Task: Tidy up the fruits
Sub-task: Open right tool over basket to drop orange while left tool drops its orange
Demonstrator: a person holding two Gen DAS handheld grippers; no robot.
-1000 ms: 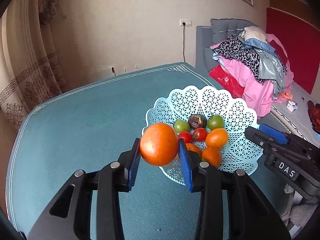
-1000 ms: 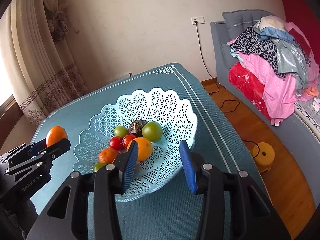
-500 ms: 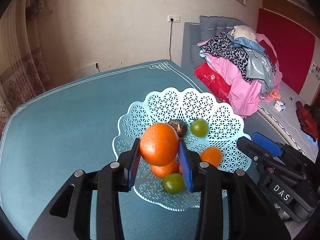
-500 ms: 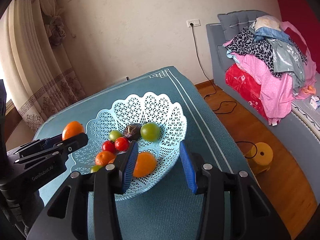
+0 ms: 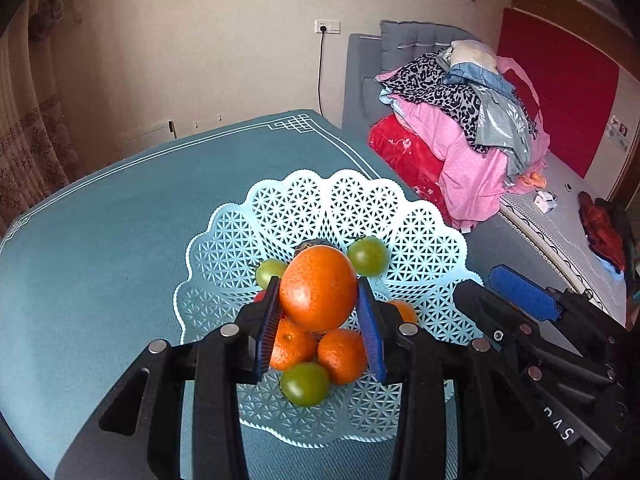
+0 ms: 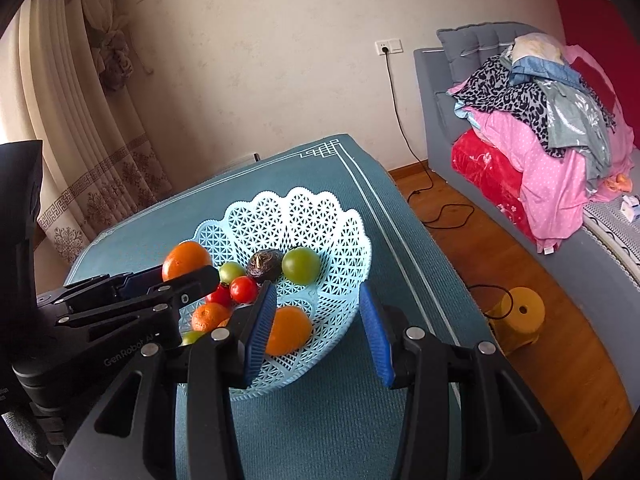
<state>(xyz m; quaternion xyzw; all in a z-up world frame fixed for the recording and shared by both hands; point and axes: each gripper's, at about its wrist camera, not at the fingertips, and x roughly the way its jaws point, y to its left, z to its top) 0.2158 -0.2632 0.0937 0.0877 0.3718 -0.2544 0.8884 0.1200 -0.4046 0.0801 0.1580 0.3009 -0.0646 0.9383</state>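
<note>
Above the lattice basket [image 5: 420,224] my left gripper [image 5: 320,316] pinches an orange [image 5: 318,288] between its pads. Beside it my right gripper [image 6: 316,332] hangs spread and empty over the basket's near rim.

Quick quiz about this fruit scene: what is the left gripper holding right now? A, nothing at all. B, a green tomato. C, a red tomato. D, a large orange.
D: the left gripper has its blue pads clamped on both sides of a large orange, held over the light blue basket.
</note>
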